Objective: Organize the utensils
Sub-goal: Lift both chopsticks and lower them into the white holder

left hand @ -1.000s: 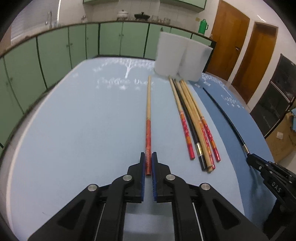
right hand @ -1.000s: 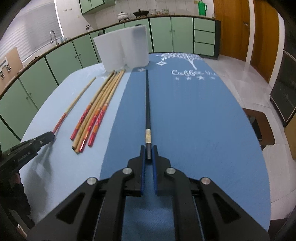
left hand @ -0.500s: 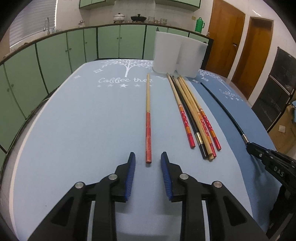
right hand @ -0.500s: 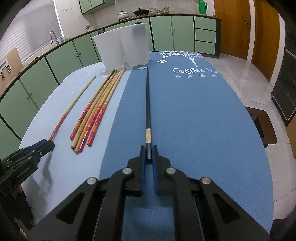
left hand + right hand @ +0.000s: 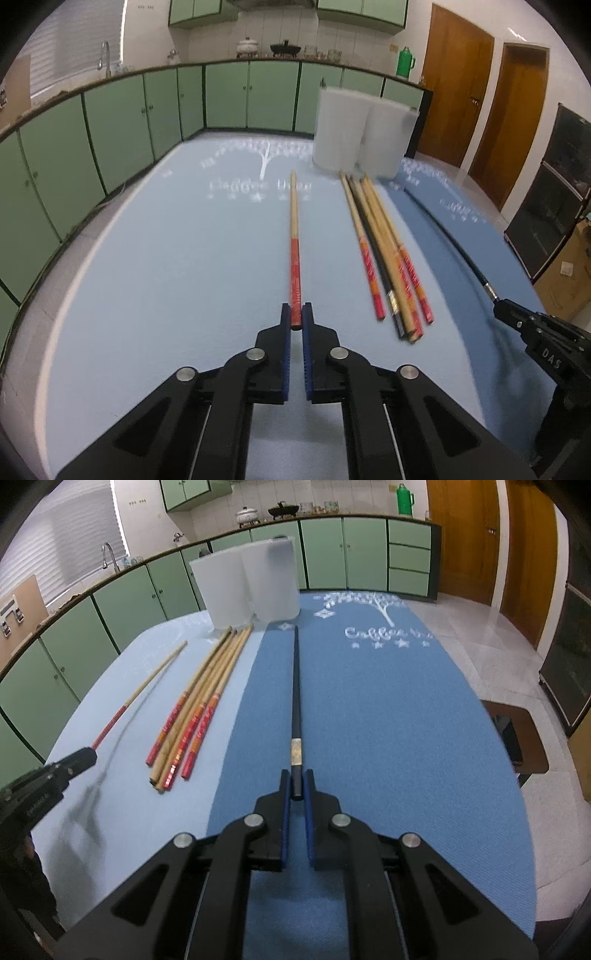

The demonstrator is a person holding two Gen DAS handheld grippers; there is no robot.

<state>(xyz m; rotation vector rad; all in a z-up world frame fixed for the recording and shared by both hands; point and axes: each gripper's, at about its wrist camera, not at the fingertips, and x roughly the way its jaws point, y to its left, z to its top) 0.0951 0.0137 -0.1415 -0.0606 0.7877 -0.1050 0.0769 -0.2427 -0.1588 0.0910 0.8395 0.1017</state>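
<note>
Two grippers are each pinching one chopstick by its butt end, which looks like a deliberate pairing of sorting moves. In the left wrist view the left gripper [image 5: 296,320] is pressing its blue pads onto the red-painted end of a bamboo chopstick [image 5: 294,236], which is running away toward twelve o'clock across the light blue placemat [image 5: 166,266]; its jaws have just been closing, and the stick is now sitting between them. In the right wrist view the right gripper [image 5: 296,784] is clamping the dark end of a black chopstick [image 5: 295,686], just behind its metal band, with the shaft lying toward twelve o'clock on the darker blue placemat [image 5: 388,720]. Gripping at the very end is probably leaving the whole length free to swing up and drop tip-first into a container. Those containers, two frosted white tumblers [image 5: 247,587], are standing touching each other at about eleven o'clock from the right gripper, at the far edge of the table. A loose bundle of chopsticks [image 5: 195,709], mostly bamboo with red ends, is lying untouched at about ten o'clock from the right gripper, near the seam of the two mats. Since one stick is bamboo and the other black, each is likely heading for its own tumbler. Both tumblers appear to be waiting, though their insides cannot be seen from here.
</note>
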